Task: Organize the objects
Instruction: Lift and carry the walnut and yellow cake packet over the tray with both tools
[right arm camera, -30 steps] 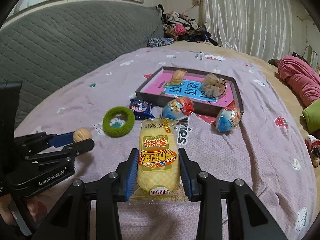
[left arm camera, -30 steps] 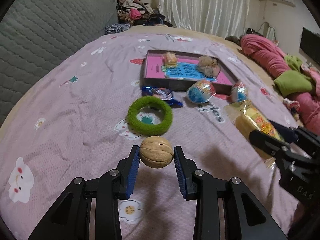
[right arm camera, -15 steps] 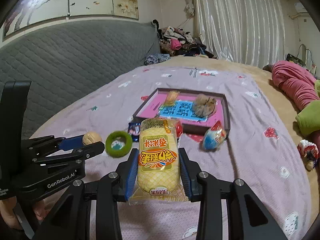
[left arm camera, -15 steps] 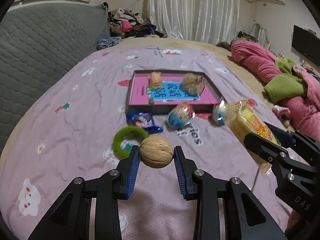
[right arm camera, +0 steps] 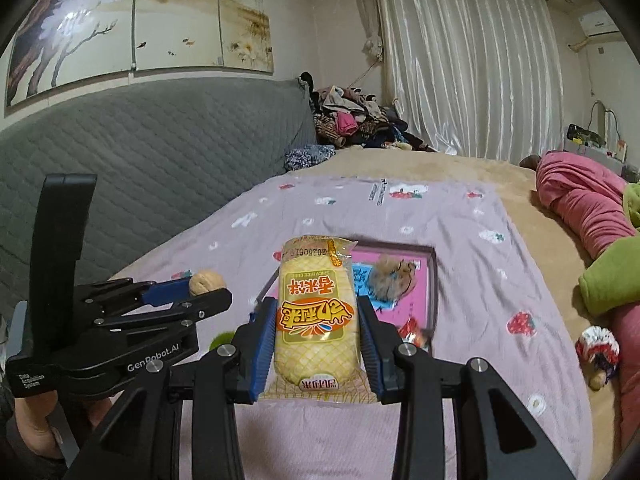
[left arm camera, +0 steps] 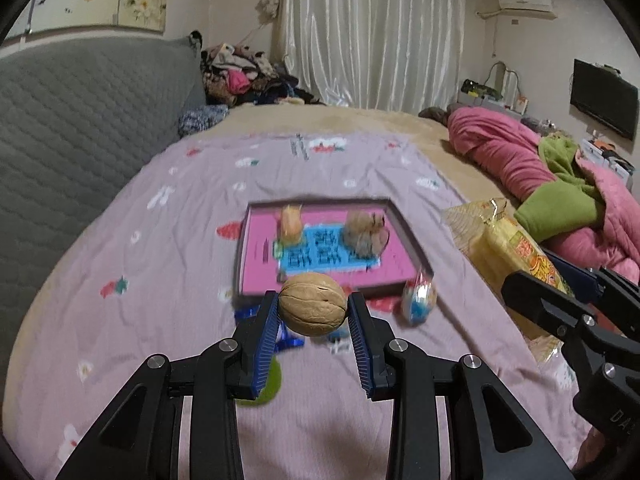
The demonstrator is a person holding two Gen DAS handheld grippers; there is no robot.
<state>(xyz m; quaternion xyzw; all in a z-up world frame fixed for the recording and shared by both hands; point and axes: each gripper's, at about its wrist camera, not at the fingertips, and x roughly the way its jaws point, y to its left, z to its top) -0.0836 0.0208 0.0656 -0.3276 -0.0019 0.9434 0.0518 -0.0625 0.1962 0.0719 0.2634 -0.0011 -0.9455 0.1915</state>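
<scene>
A walnut [left arm camera: 312, 309] is being held between the blue pads of the left gripper [left arm camera: 313, 312], whose jaws are standing partly open and are being pressed against the shell on both sides. The nut is being carried clear of the bed [left arm camera: 132, 288], above its lilac patterned sheet. In the right wrist view the same walnut [right arm camera: 206, 282] is being seen at the tip of the left gripper [right arm camera: 200, 289], off to the left.

A yellow snack packet [right arm camera: 316, 312] is being gripped lengthwise by the right gripper [right arm camera: 317, 336]; its jaws are likewise partly open and closed onto the packet's sides, with the printed label facing the camera upside down. In the left wrist view that packet [left arm camera: 508, 248] is being shown at the right edge, projecting from the right gripper [left arm camera: 560, 280].

On the sheet beyond both grippers a shallow dark-rimmed tray [left arm camera: 408, 236] with a pink and blue base is lying flat; a small orange wrapped item [left arm camera: 291, 220] and a brownish fuzzy object [left arm camera: 366, 232] are resting inside it. A foil-wrapped egg [left arm camera: 419, 300] is lying just beside the tray's near right corner, blurred. A green ring [left arm camera: 266, 384] is being partly hidden behind the left finger.
</scene>
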